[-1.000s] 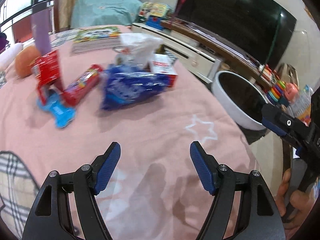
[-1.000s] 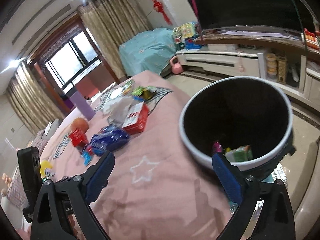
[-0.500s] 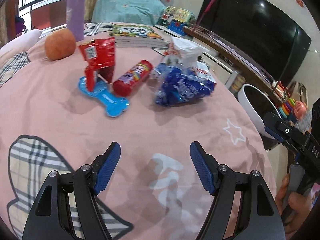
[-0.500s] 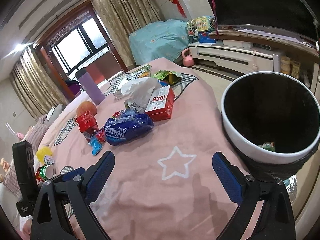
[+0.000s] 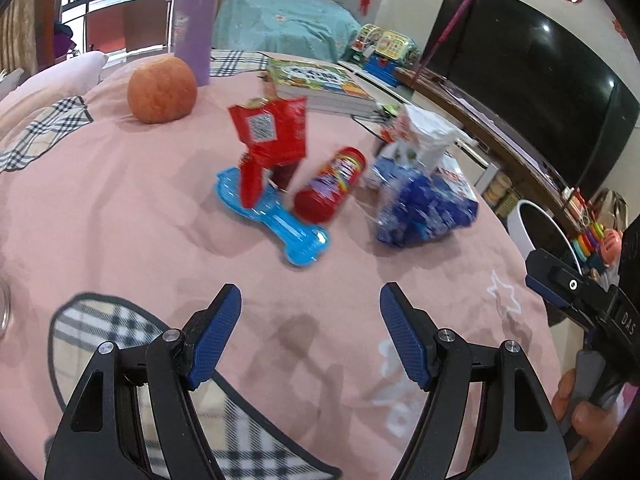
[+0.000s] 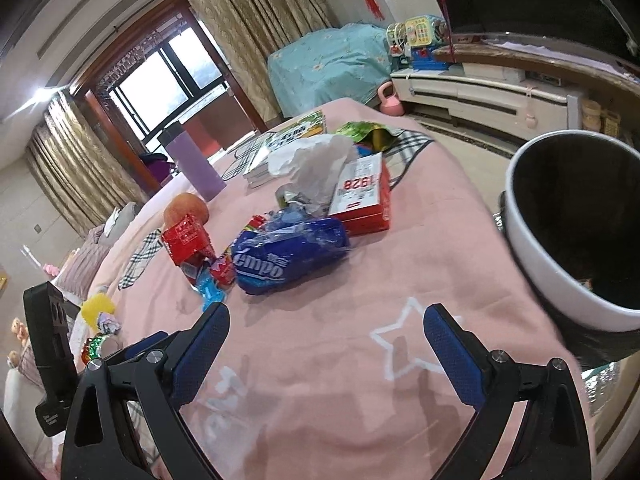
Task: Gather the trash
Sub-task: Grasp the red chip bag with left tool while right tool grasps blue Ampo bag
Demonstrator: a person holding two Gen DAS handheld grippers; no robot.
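Crinkled wrappers lie on the pink bedspread (image 5: 120, 208) ahead of both grippers: a red foil snack packet (image 5: 272, 136) propped on a blue bone-shaped plastic piece (image 5: 276, 216), a red cylindrical candy tube (image 5: 332, 184) just beside them, then a blue plastic tissue bag (image 6: 288, 256). Left gripper (image 5: 310, 340) hovers short of the bone, fingers apart, empty. Right gripper (image 6: 326, 354) is likewise spread, the white-rimmed black-lined trash bin (image 6: 560, 280) beyond its right finger.

A wrapper (image 5: 272, 132) stood on a bone-shaped toy (image 5: 276, 216), with a tube (image 5: 330, 186) just right of it and a bag (image 5: 426, 208) further right. An orange (image 5: 162, 90) sat behind them, a cup (image 5: 194, 22) behind that. The bin (image 6: 576, 220) stood off the bed's (image 6: 340, 360) right edge.
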